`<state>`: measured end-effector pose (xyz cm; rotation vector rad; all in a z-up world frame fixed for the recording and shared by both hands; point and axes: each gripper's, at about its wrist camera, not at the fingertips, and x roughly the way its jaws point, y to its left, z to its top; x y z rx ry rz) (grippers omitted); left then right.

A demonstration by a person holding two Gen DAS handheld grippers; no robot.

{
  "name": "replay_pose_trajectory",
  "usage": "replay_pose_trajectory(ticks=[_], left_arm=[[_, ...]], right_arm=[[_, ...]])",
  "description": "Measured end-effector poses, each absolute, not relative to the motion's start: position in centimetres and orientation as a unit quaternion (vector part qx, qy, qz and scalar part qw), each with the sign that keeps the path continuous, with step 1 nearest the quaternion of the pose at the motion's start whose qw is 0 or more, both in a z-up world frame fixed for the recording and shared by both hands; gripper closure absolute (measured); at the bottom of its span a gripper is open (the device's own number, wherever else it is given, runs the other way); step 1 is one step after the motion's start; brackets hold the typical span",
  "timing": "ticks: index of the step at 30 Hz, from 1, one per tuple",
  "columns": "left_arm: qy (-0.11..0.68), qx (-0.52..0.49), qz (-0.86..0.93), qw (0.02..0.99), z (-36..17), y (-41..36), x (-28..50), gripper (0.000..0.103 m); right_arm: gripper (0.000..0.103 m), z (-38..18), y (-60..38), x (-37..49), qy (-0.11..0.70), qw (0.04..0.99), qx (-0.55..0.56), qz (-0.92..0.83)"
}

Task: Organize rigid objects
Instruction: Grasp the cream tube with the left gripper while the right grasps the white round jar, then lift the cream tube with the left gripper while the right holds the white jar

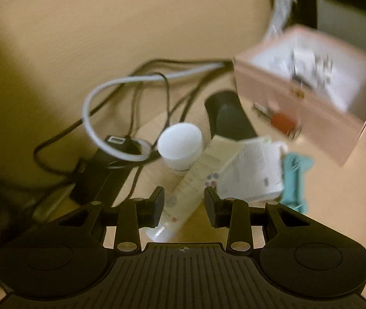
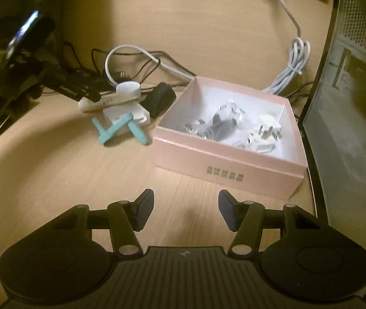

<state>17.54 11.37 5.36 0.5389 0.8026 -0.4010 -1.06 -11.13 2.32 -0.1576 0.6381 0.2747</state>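
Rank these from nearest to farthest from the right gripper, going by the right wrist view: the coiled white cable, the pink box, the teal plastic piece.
Measured from the right gripper:
1. Pink box, just ahead, slightly right.
2. Teal plastic piece, ahead to the left, beside the box.
3. Coiled white cable, far right, behind the box.

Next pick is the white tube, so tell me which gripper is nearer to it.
Left. The left gripper is right over the white tube, jaws open to either side of its lower end. The right gripper hangs over bare table, well short of it.

one pink box (image 2: 228, 170), one white tube (image 1: 193, 180)
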Motion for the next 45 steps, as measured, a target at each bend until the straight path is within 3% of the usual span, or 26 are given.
replay_pose_trajectory(ticks=[5, 7, 9, 13, 16, 25, 29, 36, 38, 45], left_arm=[[0.401, 0.287, -0.200, 0.847, 3.8, 10.5, 19.7, 0.052], [0.408, 0.271, -0.202, 0.848, 3.4, 10.6, 20.6, 0.054], [0.411, 0.256, -0.199, 0.852, 3.0, 10.9, 21.1, 0.064], [0.415, 0.199, -0.196, 0.866, 3.0, 12.3, 20.7, 0.069], [0.410, 0.155, -0.218, 0.872, 3.3, 13.7, 18.7, 0.078], [0.394, 0.009, -0.138, 0.909, 3.9, 19.1, 9.6, 0.078], [0.385, -0.063, -0.102, 0.915, 4.1, 20.7, 5.4, 0.079], [0.386, -0.106, -0.067, 0.914, 4.3, 21.5, 1.1, 0.079], [0.390, -0.107, -0.057, 0.913, 4.2, 21.6, 0.6, 0.079], [0.399, -0.110, -0.045, 0.909, 4.1, 21.5, -0.3, 0.079]], right_arm=[[0.047, 2.4, -11.7, -0.2, 0.321, 0.937, -0.074, 0.119], [0.047, 2.4, -11.8, 0.4, 0.325, 0.936, -0.069, 0.114], [0.047, 2.4, -11.8, 0.9, 0.327, 0.936, -0.068, 0.112], [0.047, 3.3, -10.9, 2.3, 0.319, 0.937, -0.082, 0.121], [0.047, 4.5, -9.7, 4.3, 0.309, 0.937, -0.087, 0.140], [0.038, 7.2, -0.8, 14.0, 0.291, 0.925, -0.115, 0.216], [0.038, 5.6, 4.2, 19.5, 0.331, 0.908, -0.103, 0.235], [0.038, 2.3, 8.2, 25.8, 0.384, 0.897, -0.100, 0.197], [0.045, 1.5, 8.4, 26.2, 0.394, 0.890, -0.103, 0.204], [0.049, 2.5, 8.7, 23.4, 0.364, 0.894, -0.106, 0.239]])
